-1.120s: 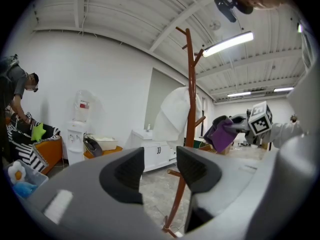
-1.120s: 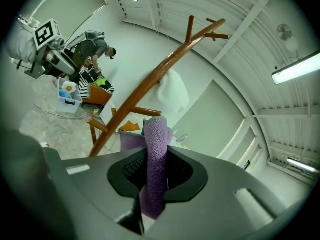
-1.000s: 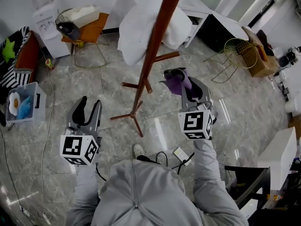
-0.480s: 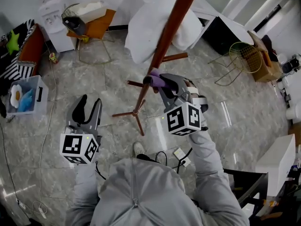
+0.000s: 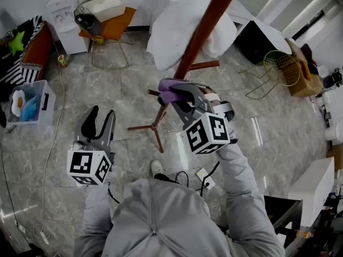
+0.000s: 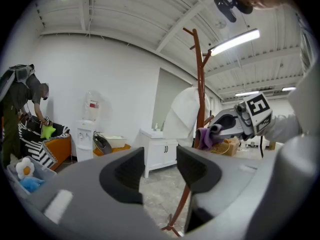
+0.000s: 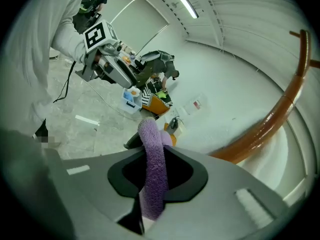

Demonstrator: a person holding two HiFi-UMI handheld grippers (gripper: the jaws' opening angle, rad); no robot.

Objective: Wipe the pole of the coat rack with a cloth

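The left gripper [image 5: 101,118] is held low and out in front on the person's left. Its jaws point forward and stand apart, with nothing between them. The left arm [image 5: 95,218], in a grey sleeve, runs straight ahead from the shoulder. The right gripper [image 5: 172,91] sits higher and reaches forward and inward, towards the left. Its jaws are closed on a purple cloth [image 5: 167,84] that sticks out past their tips. The right arm [image 5: 242,186] is stretched out and angled inward.
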